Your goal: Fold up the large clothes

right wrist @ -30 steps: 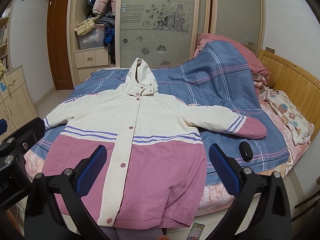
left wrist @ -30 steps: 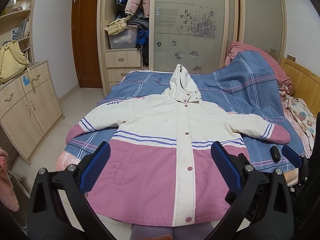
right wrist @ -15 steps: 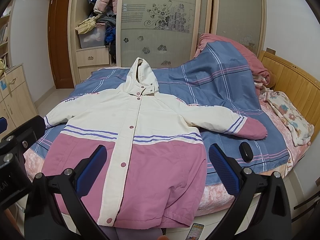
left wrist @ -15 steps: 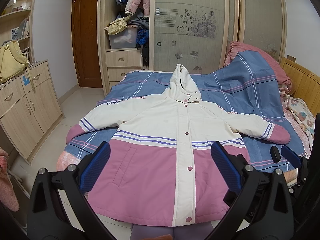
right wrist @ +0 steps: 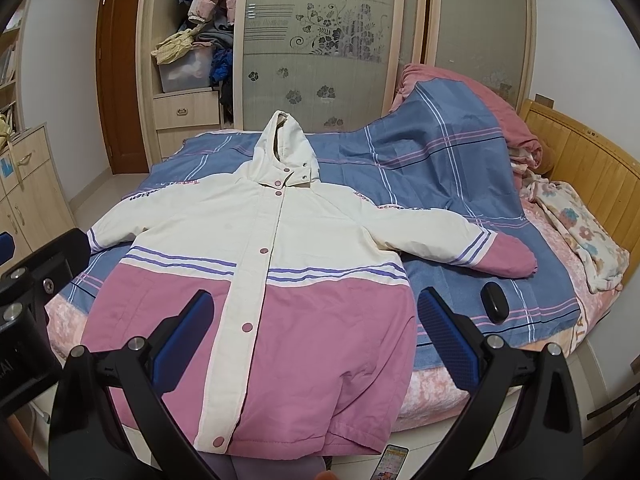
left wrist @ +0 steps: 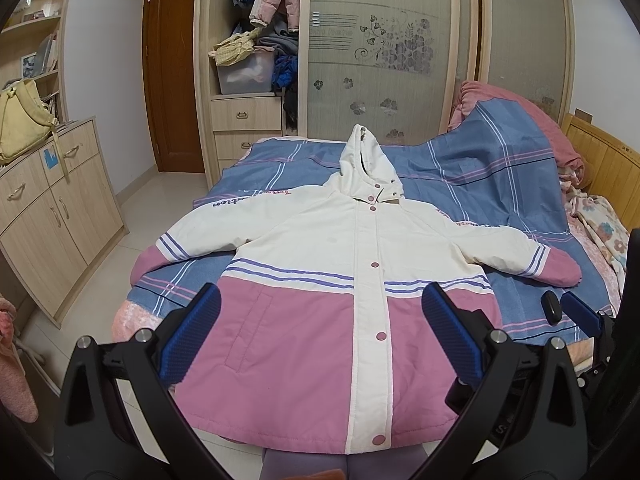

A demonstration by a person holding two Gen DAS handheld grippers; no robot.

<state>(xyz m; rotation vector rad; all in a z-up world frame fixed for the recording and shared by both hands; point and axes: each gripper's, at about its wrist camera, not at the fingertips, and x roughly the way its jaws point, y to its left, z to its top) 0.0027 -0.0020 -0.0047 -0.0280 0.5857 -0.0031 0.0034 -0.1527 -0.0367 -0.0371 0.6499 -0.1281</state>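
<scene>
A hooded jacket, cream on top and pink below, lies spread flat and buttoned on the bed, hood away from me and both sleeves out to the sides; it also shows in the right wrist view. My left gripper is open and empty, held above the jacket's pink hem. My right gripper is open and empty, above the hem's right half. The right gripper's blue pad shows at the right edge of the left wrist view.
The bed has a blue plaid cover with a heaped quilt at the back right. A small black case lies by the right sleeve. A wooden cabinet stands left, wardrobe behind, wooden headboard right.
</scene>
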